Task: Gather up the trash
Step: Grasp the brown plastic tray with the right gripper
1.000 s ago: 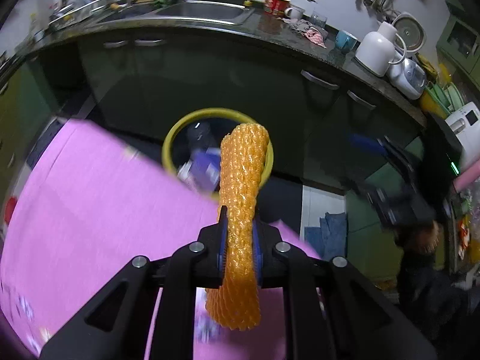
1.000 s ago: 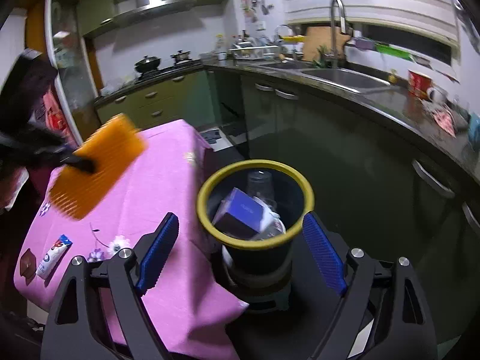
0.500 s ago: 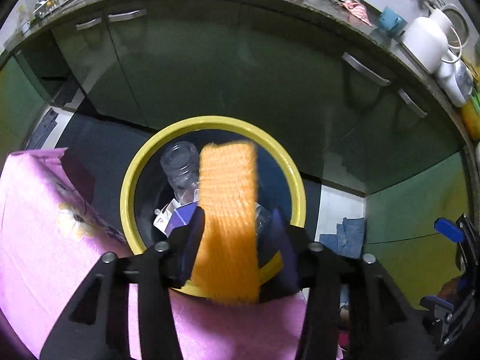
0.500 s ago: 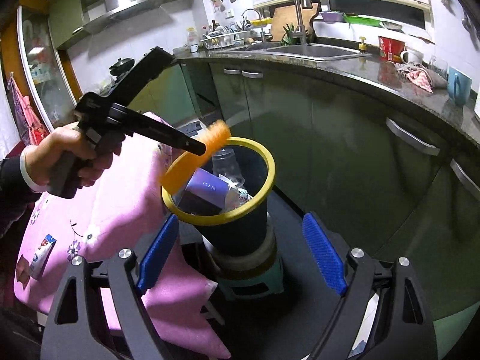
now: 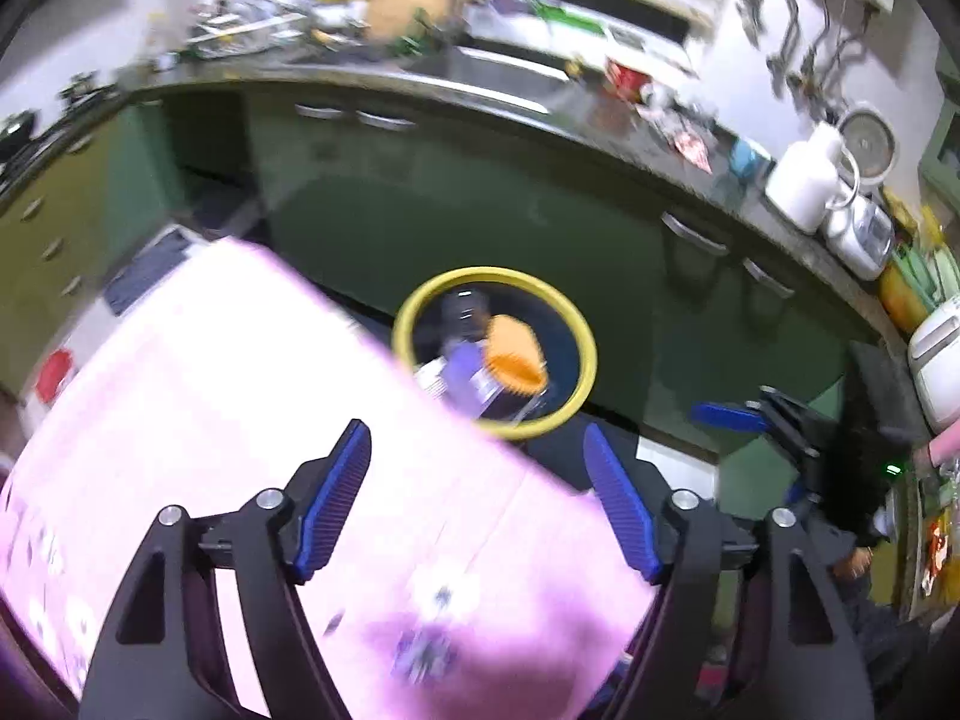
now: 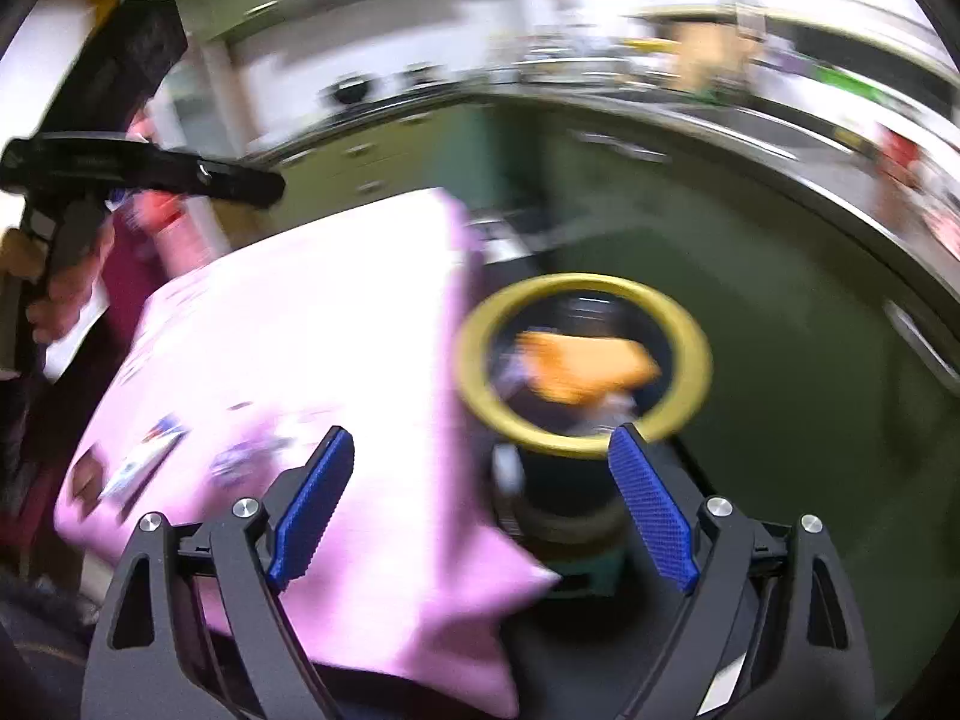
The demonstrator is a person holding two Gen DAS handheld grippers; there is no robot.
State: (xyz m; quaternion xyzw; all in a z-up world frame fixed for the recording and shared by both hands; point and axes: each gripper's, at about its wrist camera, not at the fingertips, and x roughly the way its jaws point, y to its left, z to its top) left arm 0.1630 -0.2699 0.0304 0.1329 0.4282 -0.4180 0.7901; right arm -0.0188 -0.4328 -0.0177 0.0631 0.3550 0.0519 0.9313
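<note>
Left wrist: left gripper (image 5: 477, 501) jaws just opened wide, nothing btwn them — orange foam net (image 5: 515, 356) sits inside yellow-rimmed bin (image 5: 585, 336), drop looks done. Right wrist: right gripper (image 6: 483, 507) wide, empty; wrappers (image 6: 144, 459) on pink tablecloth (image 6: 312, 330) prob next.

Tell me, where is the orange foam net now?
The orange foam net lies inside the yellow-rimmed trash bin, on top of the other trash, just beyond the pink tablecloth's edge in both wrist views.

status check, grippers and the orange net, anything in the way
Left gripper fingers just opened, nothing between them. Right gripper open, empty. Orange net in the yellow-rimmed bin. Nothing blocking the bin.
</note>
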